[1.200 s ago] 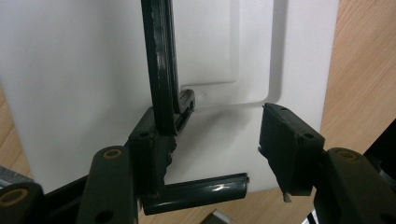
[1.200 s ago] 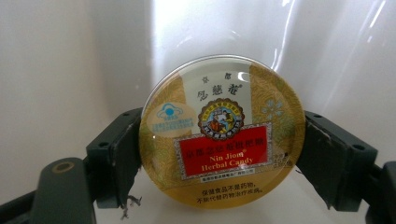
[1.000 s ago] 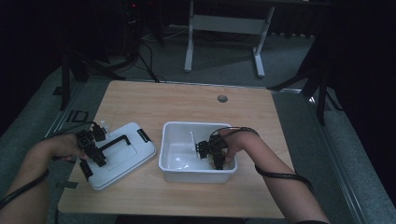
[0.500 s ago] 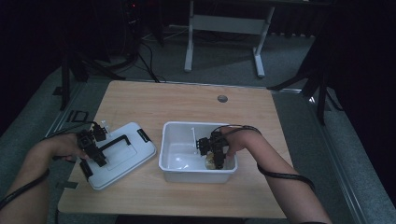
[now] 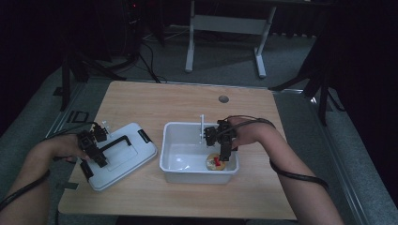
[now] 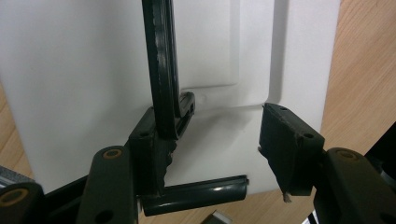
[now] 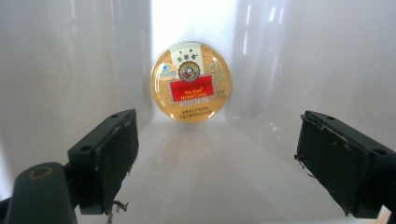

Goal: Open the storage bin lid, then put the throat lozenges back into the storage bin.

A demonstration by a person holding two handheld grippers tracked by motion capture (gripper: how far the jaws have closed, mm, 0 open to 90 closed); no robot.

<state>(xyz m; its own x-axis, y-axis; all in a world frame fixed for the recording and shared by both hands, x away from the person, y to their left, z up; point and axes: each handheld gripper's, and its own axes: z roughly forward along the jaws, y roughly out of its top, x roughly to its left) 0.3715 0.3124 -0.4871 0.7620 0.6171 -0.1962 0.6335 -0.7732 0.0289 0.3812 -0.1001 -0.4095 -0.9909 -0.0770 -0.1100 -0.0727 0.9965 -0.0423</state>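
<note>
A white open bin (image 5: 197, 177) stands mid-table. Inside it, in the front right corner, lies a round gold tin with a red label (image 5: 217, 162); the right gripper view shows the same tin (image 7: 191, 81) against the bin wall (image 7: 70, 70). My right gripper (image 5: 224, 149) hangs over the tin inside the bin, and in its own view the right gripper (image 7: 217, 140) is open and holds nothing. The bin's white lid (image 5: 126, 159) lies flat to the left. My left gripper (image 5: 96, 152) rests on it, open (image 6: 219, 149), one jaw against the lid's black handle (image 6: 161, 70).
The wooden table (image 5: 187, 103) has a small round grommet (image 5: 223, 99) near its far edge. A thin white stick (image 5: 202, 124) stands at the bin's back rim. Behind the table are a grey desk frame (image 5: 225, 23) and dark stands on the floor.
My right gripper has risen and drawn back from the bin's front right corner, and the tin now lies uncovered there. The left gripper and the lid have stayed put.
</note>
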